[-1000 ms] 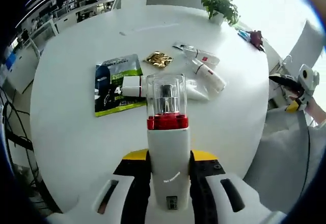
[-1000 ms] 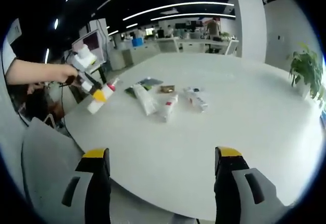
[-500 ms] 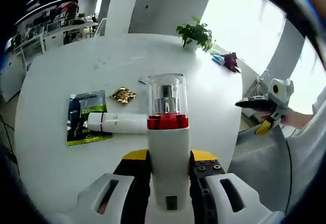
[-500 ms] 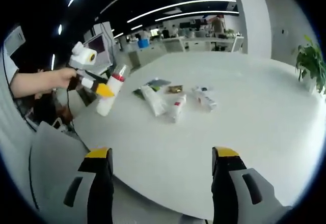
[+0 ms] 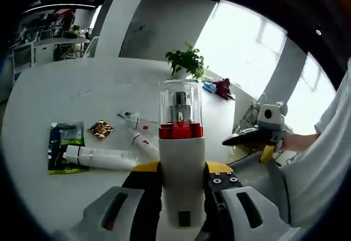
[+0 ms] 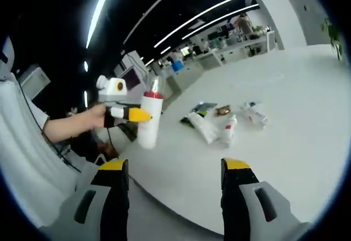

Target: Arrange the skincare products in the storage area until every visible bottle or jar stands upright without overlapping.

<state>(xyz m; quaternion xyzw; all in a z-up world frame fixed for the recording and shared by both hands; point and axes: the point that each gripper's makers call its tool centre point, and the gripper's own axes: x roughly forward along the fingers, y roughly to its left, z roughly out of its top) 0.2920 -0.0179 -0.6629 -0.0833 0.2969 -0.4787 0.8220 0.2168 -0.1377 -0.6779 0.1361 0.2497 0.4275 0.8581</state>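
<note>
My left gripper (image 5: 181,189) clamps a white pump bottle (image 5: 180,159) upright above the surface (image 5: 66,82). My right gripper (image 6: 175,170) hangs wide apart; tubes (image 6: 219,128) lie flat on the surface.

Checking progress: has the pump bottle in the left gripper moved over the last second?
Yes. In the right gripper view the pump bottle has swung from tilted to upright and come nearer the tubes on the table, still clamped in the left gripper.

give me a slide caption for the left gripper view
Left gripper holds a pump bottle upright above tubes lying on the table.
</note>
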